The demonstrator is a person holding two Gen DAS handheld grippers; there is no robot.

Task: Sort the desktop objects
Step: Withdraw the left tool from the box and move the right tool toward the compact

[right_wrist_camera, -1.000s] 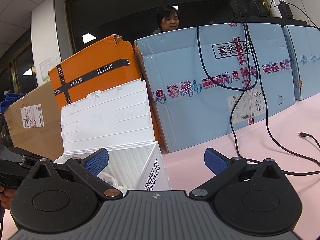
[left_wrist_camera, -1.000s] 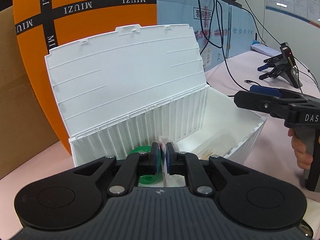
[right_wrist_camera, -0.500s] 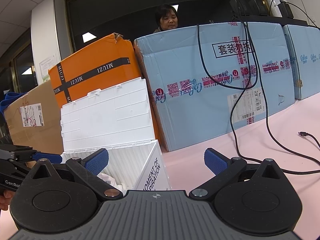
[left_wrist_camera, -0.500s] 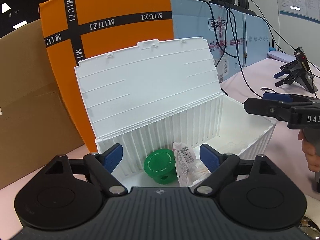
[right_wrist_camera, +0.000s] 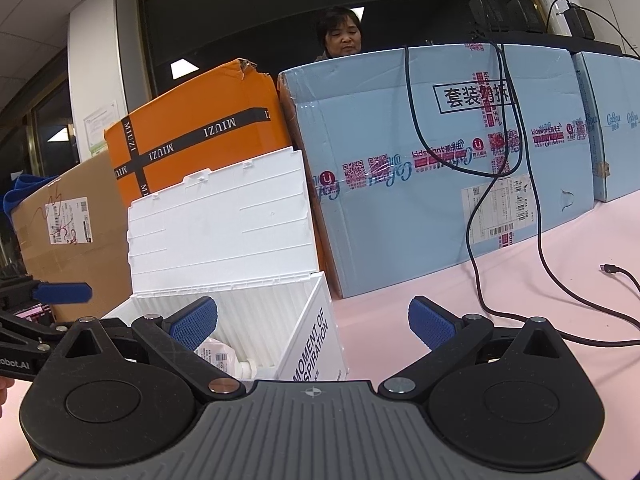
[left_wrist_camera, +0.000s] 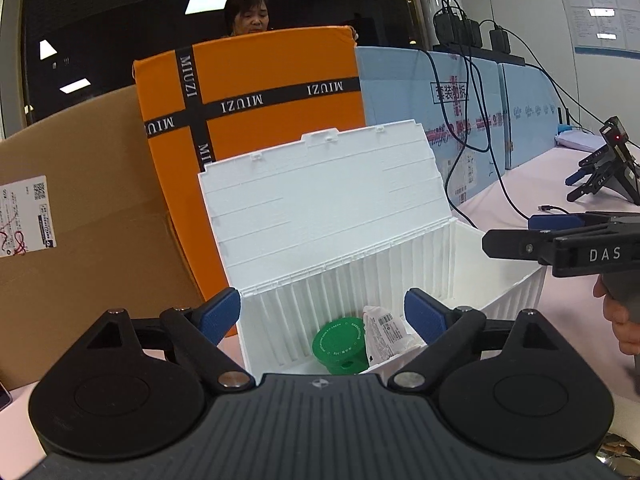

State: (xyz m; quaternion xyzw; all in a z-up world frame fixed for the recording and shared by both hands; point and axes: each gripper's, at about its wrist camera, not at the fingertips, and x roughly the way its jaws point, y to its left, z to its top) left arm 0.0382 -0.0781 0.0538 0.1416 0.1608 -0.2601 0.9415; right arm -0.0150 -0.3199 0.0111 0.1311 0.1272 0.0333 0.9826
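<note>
A white ribbed storage box (left_wrist_camera: 516,304) (right_wrist_camera: 316,320) stands on the pink table with its lid (left_wrist_camera: 320,200) tipped up and back. Inside lie a green round cap-like object (left_wrist_camera: 340,342) and a clear plastic packet with a white label (left_wrist_camera: 384,330) (right_wrist_camera: 216,354). My left gripper (left_wrist_camera: 322,316) is open, held back above the box's near left end, with nothing between its fingers. My right gripper (right_wrist_camera: 312,320) is open too, over the box's right end, and shows from the side in the left wrist view (left_wrist_camera: 532,236).
Behind the box lean an orange MIUZI carton (left_wrist_camera: 256,96), a brown carton (left_wrist_camera: 80,216) and light blue cartons (right_wrist_camera: 440,168). Black cables (right_wrist_camera: 540,280) trail over the table on the right. Another gripper unit (left_wrist_camera: 604,176) rests far right. A person (right_wrist_camera: 340,36) sits behind the cartons.
My left gripper opened, let go of the plastic packet inside the box, and pulled back and up. The right gripper stayed open and barely moved.
</note>
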